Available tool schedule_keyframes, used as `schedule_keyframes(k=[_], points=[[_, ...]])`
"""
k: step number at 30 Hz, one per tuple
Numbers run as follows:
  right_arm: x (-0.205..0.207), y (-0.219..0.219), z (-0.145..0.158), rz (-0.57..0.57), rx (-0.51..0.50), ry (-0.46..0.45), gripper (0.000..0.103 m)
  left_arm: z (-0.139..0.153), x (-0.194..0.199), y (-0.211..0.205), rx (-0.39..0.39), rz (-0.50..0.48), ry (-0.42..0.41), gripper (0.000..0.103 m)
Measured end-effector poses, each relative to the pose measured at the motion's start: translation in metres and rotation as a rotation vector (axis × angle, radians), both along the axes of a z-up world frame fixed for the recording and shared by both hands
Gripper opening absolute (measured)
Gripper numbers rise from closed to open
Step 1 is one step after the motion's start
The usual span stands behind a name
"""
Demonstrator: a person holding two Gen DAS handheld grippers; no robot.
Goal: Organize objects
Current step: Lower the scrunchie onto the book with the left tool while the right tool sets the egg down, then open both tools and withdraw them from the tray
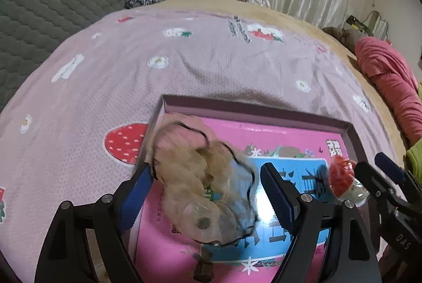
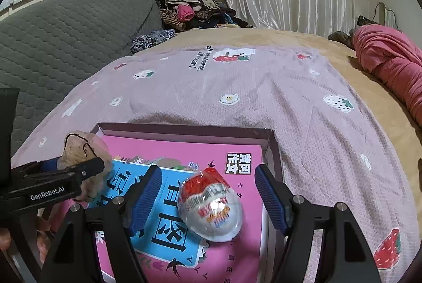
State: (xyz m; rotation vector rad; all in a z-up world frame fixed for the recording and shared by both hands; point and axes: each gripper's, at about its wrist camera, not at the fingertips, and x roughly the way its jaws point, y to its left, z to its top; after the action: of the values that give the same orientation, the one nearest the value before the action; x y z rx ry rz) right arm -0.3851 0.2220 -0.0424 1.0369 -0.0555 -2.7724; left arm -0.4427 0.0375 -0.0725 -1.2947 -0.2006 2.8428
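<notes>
1. A pink strawberry-print bedspread (image 1: 184, 66) is seen spread over the bed, with a shallow mauve cardboard box (image 1: 253, 109) set on it.
2. The left gripper (image 1: 208, 177) is held spread apart around a blurred beige-and-blue gauzy bundle (image 1: 195, 177) over the pink-covered book (image 2: 184, 151) in the box; whether the pads touch it cannot be told.
3. The right gripper (image 2: 208, 190) is shown released, a foil-wrapped red-and-white egg-shaped toy (image 2: 209, 206) lying untouched between its fingers on the book.
</notes>
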Motion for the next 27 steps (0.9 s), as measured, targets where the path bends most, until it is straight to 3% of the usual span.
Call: schedule_keyframes(k=[10,27], points=[[0.010,0.005,0.016,0.001,-0.024,0.042,0.073,0.021,0.010,-0.010,0.008,0.024,0.053,0.086],[0.086,0.003,0.104,0.033,-0.025,0.225,0.091,0.080,0.080,-0.003,-0.072,-0.006,0.172,0.086]])
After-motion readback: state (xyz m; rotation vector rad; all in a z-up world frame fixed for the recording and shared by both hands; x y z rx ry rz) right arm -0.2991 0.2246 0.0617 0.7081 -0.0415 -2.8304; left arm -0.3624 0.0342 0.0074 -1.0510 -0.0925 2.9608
